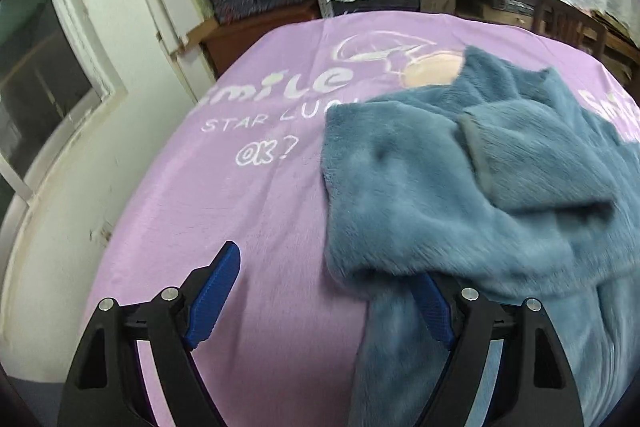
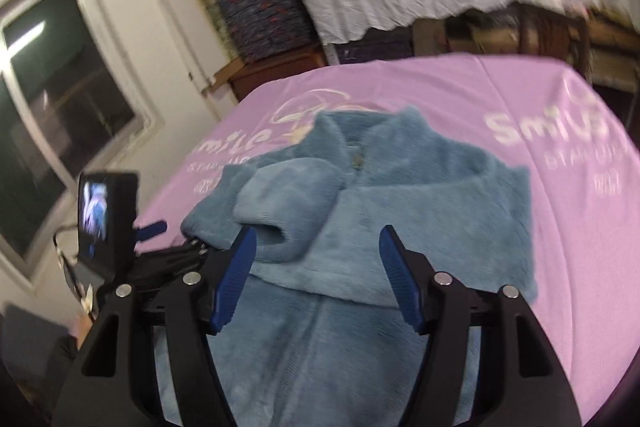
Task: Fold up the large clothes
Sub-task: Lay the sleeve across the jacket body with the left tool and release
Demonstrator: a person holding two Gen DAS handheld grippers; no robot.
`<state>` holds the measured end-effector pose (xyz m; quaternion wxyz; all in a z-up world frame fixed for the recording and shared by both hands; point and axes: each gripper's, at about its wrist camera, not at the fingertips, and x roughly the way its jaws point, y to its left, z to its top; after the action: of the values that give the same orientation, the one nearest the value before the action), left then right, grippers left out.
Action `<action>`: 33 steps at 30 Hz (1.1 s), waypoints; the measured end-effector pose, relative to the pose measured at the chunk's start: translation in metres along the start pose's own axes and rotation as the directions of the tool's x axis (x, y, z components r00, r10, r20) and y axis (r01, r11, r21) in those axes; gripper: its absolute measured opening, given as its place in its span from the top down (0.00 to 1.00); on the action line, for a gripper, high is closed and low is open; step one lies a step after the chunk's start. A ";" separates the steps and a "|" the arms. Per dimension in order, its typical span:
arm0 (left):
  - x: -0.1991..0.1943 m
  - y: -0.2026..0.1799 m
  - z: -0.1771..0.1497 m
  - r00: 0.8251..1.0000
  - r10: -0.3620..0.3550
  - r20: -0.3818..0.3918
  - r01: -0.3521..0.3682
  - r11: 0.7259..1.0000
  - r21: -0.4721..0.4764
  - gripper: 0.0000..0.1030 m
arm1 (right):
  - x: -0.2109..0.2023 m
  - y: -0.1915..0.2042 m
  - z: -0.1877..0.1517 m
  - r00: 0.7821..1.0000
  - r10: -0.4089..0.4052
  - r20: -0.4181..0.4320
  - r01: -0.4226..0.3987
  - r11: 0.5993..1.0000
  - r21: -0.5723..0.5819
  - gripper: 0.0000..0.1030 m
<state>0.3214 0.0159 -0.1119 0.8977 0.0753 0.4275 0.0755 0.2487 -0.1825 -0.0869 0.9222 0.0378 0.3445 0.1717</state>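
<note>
Slippage is my worry: the fluffy blue jacket (image 2: 360,227) sits mid-bed on the purple bedsheet (image 1: 248,195), sleeves already crossed in, and that thick pile could spring back open. Both the left gripper (image 1: 332,291) and right gripper (image 2: 316,267) are spread wide, gripping nothing. Plenty of bare sheet either side, though the hem hangs near the bed's close edge.

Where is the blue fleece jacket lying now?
The blue fleece jacket lies on the purple bedsheet, ahead of the open right gripper, collar toward the far edge.
</note>
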 end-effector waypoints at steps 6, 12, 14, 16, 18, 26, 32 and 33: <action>0.014 0.030 -0.009 0.987 -0.132 -0.087 0.120 0.984 -0.134 0.17 | 0.053 0.070 0.001 0.975 -0.220 0.017 0.211 0.907 -0.364 0.36; 0.018 0.032 -0.011 0.983 -0.152 -0.105 0.135 0.980 -0.146 0.15 | 0.095 0.091 -0.011 0.953 -0.302 0.013 0.265 0.814 -0.517 0.37; 0.022 0.031 -0.011 0.984 -0.144 -0.108 0.128 0.981 -0.144 0.13 | 0.103 0.086 -0.011 0.942 -0.334 0.005 0.290 0.812 -0.507 0.40; 0.021 0.030 -0.012 0.984 -0.139 -0.109 0.122 0.982 -0.145 0.10 | 0.106 0.070 -0.005 0.942 -0.333 -0.036 0.285 0.853 -0.436 0.69; 0.022 0.030 -0.011 0.984 -0.138 -0.109 0.121 0.982 -0.148 0.10 | 0.098 0.051 0.000 0.954 -0.292 -0.070 0.256 0.912 -0.319 0.81; 0.019 0.027 -0.011 0.989 -0.110 -0.101 0.096 0.987 -0.127 0.10 | 0.046 -0.096 -0.021 0.988 0.064 -0.144 0.001 0.913 0.409 0.38; 0.014 0.018 -0.013 0.996 -0.056 -0.067 0.050 0.995 -0.080 0.10 | 0.047 -0.122 -0.024 0.983 0.163 -0.089 -0.086 0.824 0.560 0.38; 0.013 0.017 -0.013 0.997 -0.048 -0.061 0.043 0.996 -0.072 0.10 | 0.048 -0.124 -0.023 0.984 0.154 -0.084 -0.081 0.822 0.564 0.45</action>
<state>0.3186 0.0362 -0.1267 0.8876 0.0313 0.4539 0.0724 0.3032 -0.2832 -0.1577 0.8350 0.3155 0.4340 0.1223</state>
